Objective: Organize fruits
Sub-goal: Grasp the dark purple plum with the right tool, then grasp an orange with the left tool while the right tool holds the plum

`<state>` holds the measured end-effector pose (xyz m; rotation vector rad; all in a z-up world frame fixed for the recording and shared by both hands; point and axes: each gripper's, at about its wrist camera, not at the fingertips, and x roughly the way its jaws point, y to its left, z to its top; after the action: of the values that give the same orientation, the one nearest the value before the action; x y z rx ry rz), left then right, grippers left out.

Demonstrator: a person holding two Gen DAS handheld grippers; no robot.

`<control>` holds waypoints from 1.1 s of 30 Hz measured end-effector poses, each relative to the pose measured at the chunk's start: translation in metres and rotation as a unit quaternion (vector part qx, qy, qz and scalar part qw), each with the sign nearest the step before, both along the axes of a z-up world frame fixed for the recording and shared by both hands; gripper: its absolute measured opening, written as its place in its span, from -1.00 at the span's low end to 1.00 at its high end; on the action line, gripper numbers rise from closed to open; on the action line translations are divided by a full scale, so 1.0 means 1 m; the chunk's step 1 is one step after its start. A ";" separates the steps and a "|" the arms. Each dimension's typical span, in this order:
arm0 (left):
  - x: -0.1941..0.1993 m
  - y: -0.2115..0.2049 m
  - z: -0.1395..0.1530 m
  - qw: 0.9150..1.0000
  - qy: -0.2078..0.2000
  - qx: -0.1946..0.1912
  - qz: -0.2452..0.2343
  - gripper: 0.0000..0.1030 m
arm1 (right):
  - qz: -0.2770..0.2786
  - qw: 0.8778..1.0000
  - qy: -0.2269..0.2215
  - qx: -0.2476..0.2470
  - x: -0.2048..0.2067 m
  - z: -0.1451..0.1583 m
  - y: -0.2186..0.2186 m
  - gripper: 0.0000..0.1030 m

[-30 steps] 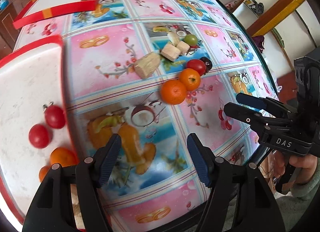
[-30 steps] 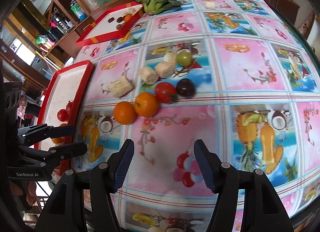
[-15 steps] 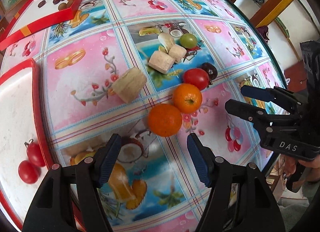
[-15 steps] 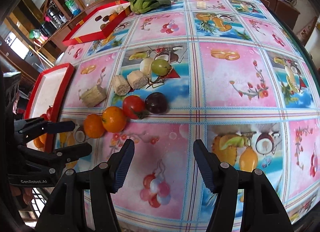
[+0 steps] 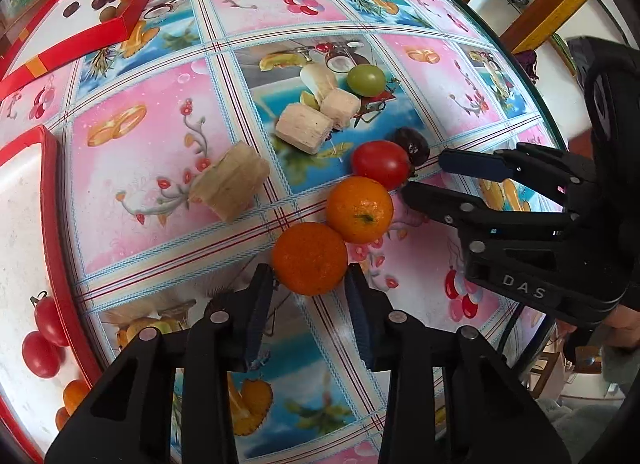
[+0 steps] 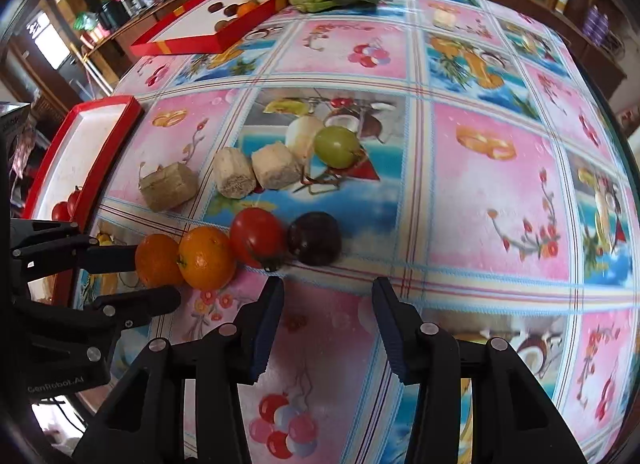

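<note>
1. The left claw (image 5: 310,284) is set around the nearest orange (image 5: 309,258), one finger on each side of it; whether the pads press on the fruit cannot be told.
2. This orange rests on the surface (image 5: 132,168) and touches a second orange (image 5: 359,209), which is followed in a row by a red tomato (image 5: 381,165) and a dark plum (image 5: 412,144).
3. The right claw (image 6: 326,300) is held wide and empty, just short of the tomato (image 6: 256,237) and plum (image 6: 314,238).
4. Pale cut chunks (image 6: 234,173) and a green grape (image 6: 336,146) lie behind the row.
5. A red tray (image 5: 54,224) at the left edge of the surface holds small tomatoes (image 5: 40,354).
</note>
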<state>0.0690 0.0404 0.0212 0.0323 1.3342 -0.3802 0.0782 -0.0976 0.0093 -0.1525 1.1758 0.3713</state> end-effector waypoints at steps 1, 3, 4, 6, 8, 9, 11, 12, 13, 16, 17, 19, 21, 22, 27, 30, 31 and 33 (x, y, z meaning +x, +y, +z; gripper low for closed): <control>0.000 0.002 0.000 1.000 0.003 -0.004 0.004 -0.32 | 0.007 1.000 -0.003 -0.003 0.001 0.000 0.003 -0.08; 0.000 0.006 0.000 1.000 0.005 -0.006 0.012 -0.33 | 0.019 1.000 -0.008 -0.009 0.004 0.000 0.007 -0.09; 0.000 0.007 0.000 1.000 0.006 -0.005 0.015 -0.32 | 0.024 1.000 -0.010 -0.010 0.005 0.000 0.010 -0.10; 0.000 0.011 0.000 1.000 0.007 -0.003 0.019 -0.32 | 0.033 0.999 -0.014 -0.006 0.006 0.001 0.013 -0.15; 0.001 0.013 -0.001 1.000 0.009 -0.005 0.024 -0.32 | 0.043 0.999 -0.016 -0.004 0.006 0.001 0.016 -0.26; 0.001 0.014 -0.001 1.000 0.011 -0.008 0.027 -0.32 | 0.045 0.999 -0.018 -0.006 0.007 0.002 0.017 -0.30; 0.001 0.014 -0.001 1.000 0.011 -0.009 0.026 -0.32 | 0.045 0.999 -0.021 -0.011 0.007 0.002 0.017 -0.44; 0.001 0.014 -0.001 1.000 0.011 -0.009 0.026 -0.32 | 0.041 0.999 -0.019 -0.010 0.007 0.001 0.015 -0.55; 0.000 0.013 -0.001 1.000 0.010 -0.009 0.025 -0.32 | 0.037 0.999 -0.017 -0.005 0.008 0.001 0.012 -0.57; -0.001 0.011 -0.001 1.000 0.008 -0.010 0.024 -0.33 | 0.024 1.000 -0.009 0.012 0.007 0.001 0.003 -0.58; -0.002 0.010 -0.001 1.000 0.007 -0.012 0.024 -0.34 | 0.019 1.000 -0.009 0.015 0.006 0.002 0.001 -0.58; -0.005 0.009 -0.001 1.000 0.007 -0.018 0.023 -0.52 | 0.011 1.000 -0.007 0.025 0.002 0.003 -0.003 -0.58; -0.007 0.008 0.000 1.000 0.004 -0.017 0.023 -0.52 | 0.003 0.999 -0.004 0.037 -0.002 0.006 -0.007 -0.58; -0.008 0.008 0.000 1.000 0.004 -0.020 0.022 -0.53 | 0.001 0.999 -0.003 0.040 -0.004 0.007 -0.009 -0.58; -0.016 0.012 0.003 0.999 0.002 -0.033 0.025 -0.54 | -0.007 0.998 -0.002 0.060 -0.020 0.014 -0.013 -0.58; -0.021 0.016 0.006 0.999 0.002 -0.041 0.031 -0.56 | -0.009 0.997 0.002 0.073 -0.030 0.017 -0.011 -0.58; -0.023 0.018 0.007 0.998 0.004 -0.045 0.033 -0.61 | -0.009 0.997 0.003 0.076 -0.033 0.018 -0.010 -0.59; -0.027 0.022 0.005 0.998 0.012 -0.046 0.036 -0.61 | -0.007 0.997 0.007 0.081 -0.038 0.018 -0.007 -0.59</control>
<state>0.0420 0.0624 0.0260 -0.0965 1.3357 -0.3817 0.0405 -0.1046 0.0273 -0.0004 1.1555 0.4548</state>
